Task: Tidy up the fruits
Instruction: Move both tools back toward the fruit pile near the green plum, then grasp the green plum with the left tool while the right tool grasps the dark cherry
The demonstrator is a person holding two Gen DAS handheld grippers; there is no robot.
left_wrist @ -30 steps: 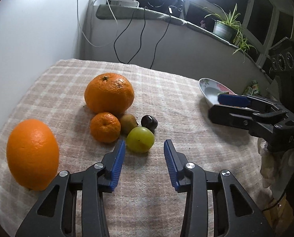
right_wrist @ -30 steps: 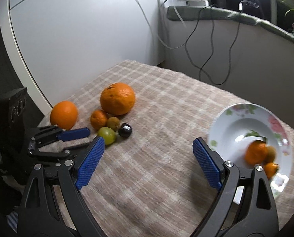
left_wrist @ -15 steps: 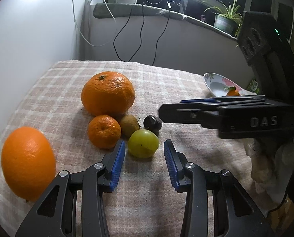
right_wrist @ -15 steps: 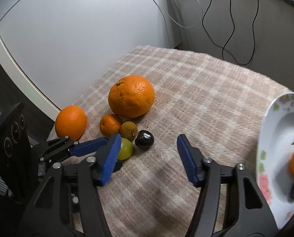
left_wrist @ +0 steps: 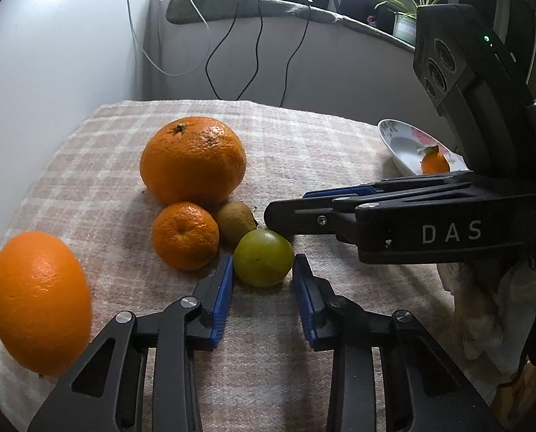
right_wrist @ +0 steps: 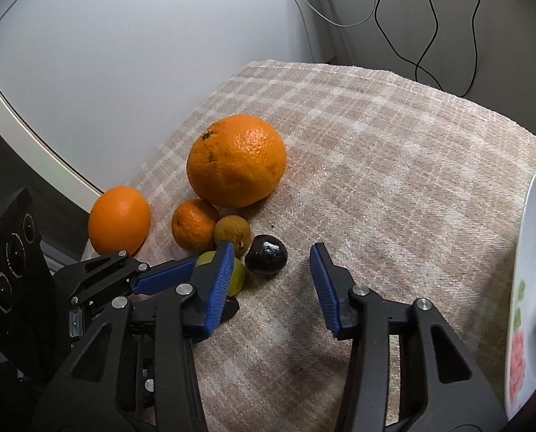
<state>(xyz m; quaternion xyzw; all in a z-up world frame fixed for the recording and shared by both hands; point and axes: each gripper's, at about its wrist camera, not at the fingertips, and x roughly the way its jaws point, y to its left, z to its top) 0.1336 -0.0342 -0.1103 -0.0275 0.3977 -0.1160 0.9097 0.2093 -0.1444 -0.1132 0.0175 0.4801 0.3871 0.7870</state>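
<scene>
Fruit lies on a checked cloth: a big orange (left_wrist: 192, 160), a small mandarin (left_wrist: 185, 235), a brown kiwi-like fruit (left_wrist: 235, 223) and a green fruit (left_wrist: 263, 257). My left gripper (left_wrist: 262, 262) is closing, and both blue pads touch the green fruit's sides. In the right wrist view a dark glossy fruit (right_wrist: 266, 260) lies between the jaws of my right gripper (right_wrist: 271, 252). Those jaws are closing, with gaps still on both sides. In the left wrist view the right gripper (left_wrist: 286, 205) hides the dark fruit.
Another orange (left_wrist: 39, 302) lies apart near the cloth's left edge. A flowered plate (left_wrist: 401, 144) holding a mandarin (left_wrist: 435, 163) stands at the right; its rim (right_wrist: 530, 252) shows in the right wrist view. A white wall runs along the left and cables hang at the back.
My left gripper crept forward around the green fruit and its jaws narrowed onto it. My right gripper swung from the plate over to the fruit cluster, lowered, and narrowed its jaws around the dark fruit.
</scene>
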